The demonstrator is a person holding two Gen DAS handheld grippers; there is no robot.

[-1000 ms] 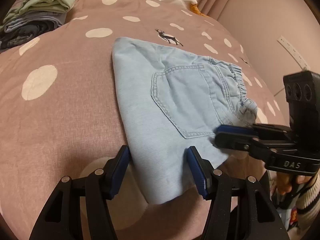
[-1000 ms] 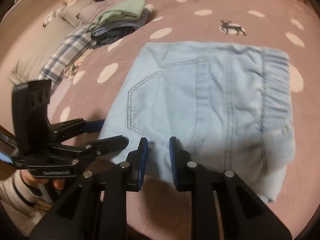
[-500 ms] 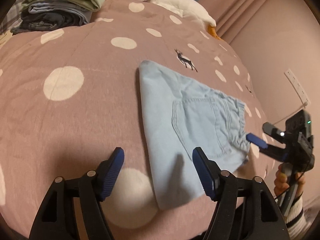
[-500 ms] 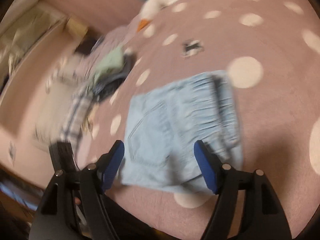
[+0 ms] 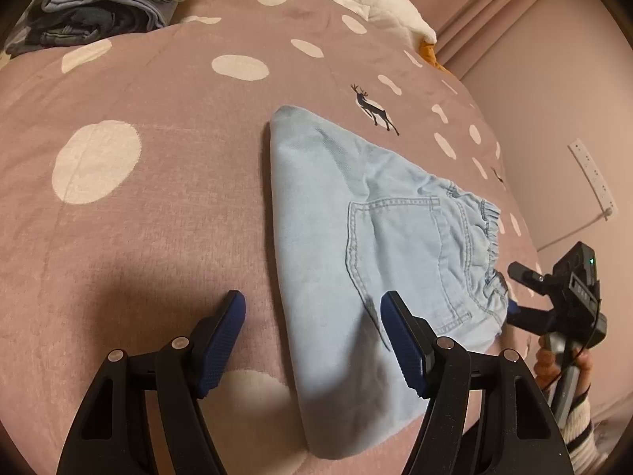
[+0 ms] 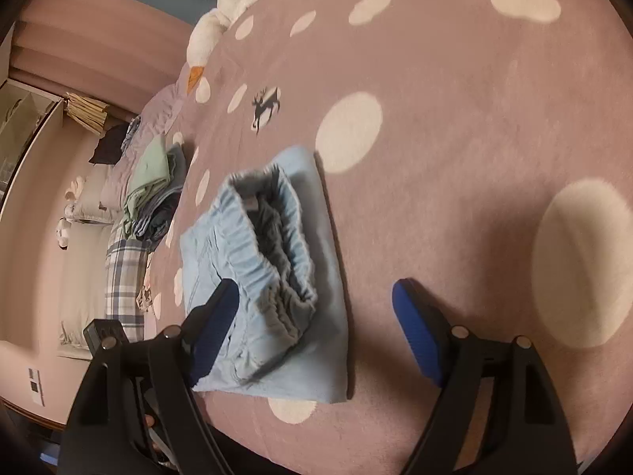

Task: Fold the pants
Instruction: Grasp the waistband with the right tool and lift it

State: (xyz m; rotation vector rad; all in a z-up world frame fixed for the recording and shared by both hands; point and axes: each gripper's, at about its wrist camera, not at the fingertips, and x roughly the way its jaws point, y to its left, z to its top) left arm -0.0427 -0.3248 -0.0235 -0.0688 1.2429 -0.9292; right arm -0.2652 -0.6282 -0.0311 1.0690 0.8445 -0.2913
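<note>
Between the spread, empty jaws of the left gripper [image 5: 312, 340] lies the near edge of the folded pants [image 5: 379, 245], flat on the dotted pink bedspread [image 5: 150, 198]. The right gripper [image 6: 316, 332] also gapes, released, facing the elastic waistband [image 6: 273, 245]. A stack of folded clothes [image 6: 154, 194] sits well apart.

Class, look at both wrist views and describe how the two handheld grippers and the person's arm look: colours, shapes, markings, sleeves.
Left gripper and right gripper match: black plastic triangular frames with cut-out openings, silver rivets, and blue ribbed pads on the fingertips. Seen from the left wrist view, the right gripper carries a black box with a green light and a thin black cable. The hand holding it wears a cream, dark-striped knit sleeve.
</note>
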